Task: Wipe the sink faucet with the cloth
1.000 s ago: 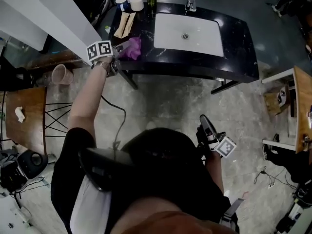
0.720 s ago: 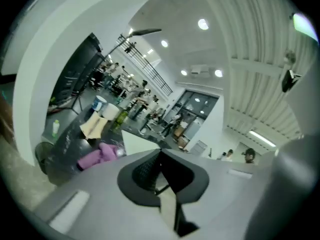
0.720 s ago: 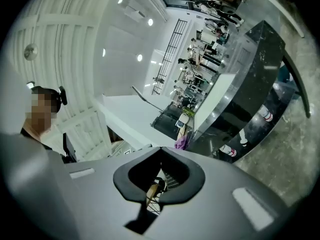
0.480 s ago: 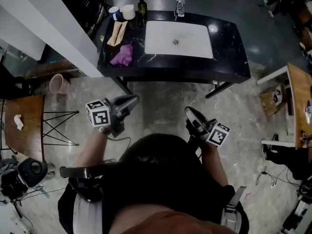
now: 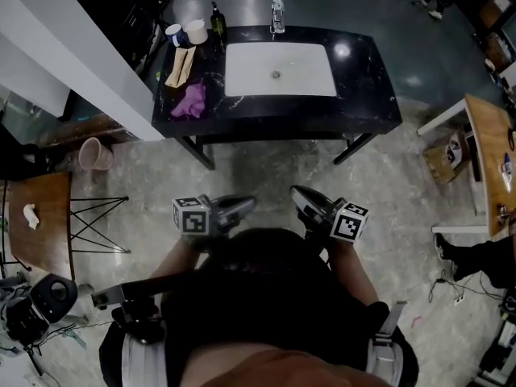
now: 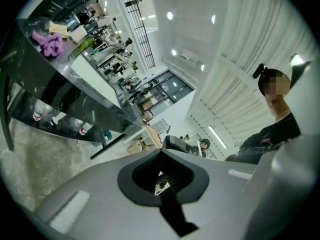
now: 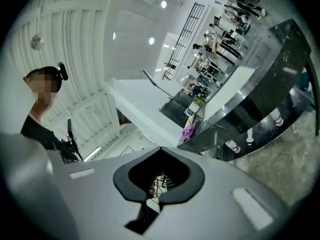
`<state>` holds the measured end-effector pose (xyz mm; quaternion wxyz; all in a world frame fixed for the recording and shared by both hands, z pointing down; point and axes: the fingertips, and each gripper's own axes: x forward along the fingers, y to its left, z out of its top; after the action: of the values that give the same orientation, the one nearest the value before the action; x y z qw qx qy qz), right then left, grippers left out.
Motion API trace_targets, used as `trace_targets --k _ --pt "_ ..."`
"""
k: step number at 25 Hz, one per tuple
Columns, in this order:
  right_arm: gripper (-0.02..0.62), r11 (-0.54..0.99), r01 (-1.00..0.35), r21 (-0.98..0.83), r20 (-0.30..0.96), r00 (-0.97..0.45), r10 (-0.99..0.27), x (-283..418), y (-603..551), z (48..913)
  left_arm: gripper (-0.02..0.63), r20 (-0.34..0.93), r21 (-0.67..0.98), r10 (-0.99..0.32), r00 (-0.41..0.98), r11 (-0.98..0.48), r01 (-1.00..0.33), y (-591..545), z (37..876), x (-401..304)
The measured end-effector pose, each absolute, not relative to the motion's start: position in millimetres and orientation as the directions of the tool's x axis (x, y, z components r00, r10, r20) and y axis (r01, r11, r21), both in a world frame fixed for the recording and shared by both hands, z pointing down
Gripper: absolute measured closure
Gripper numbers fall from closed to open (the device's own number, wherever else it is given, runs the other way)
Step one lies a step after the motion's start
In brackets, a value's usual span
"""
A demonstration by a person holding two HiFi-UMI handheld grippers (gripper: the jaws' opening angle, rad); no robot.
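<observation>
**Black counter, white sink**

A black, white-veined counter [image 5: 363,79] stands on dark legs on the mottled stone floor [image 5: 266,168]. A white rectangular sink [image 5: 250,75] is set into its middle. Taking the sink as the centre of the dial, the faucet [image 5: 277,14] stands at twelve o'clock on the back edge and a dark bottle [image 5: 217,16] at eleven. A blue-rimmed cup [image 5: 174,33] and a white cup [image 5: 196,31] sit side by side at ten (in the far corner). A tan flat piece [image 5: 180,65] lies at nine, and the crumpled purple cloth [image 5: 190,101] just beside it at eight.
</observation>
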<state>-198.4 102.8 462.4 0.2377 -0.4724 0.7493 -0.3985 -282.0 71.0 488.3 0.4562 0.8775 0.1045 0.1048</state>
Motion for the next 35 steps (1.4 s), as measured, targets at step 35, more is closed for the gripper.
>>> trace_targets --k 35 --pt "0.583 0.248 -0.470 -0.847 0.016 -0.489 -0.872 -212 110 468 0.606 0.095 0.835 0.263 0.960 -0.547 0.067 71 491 -280"
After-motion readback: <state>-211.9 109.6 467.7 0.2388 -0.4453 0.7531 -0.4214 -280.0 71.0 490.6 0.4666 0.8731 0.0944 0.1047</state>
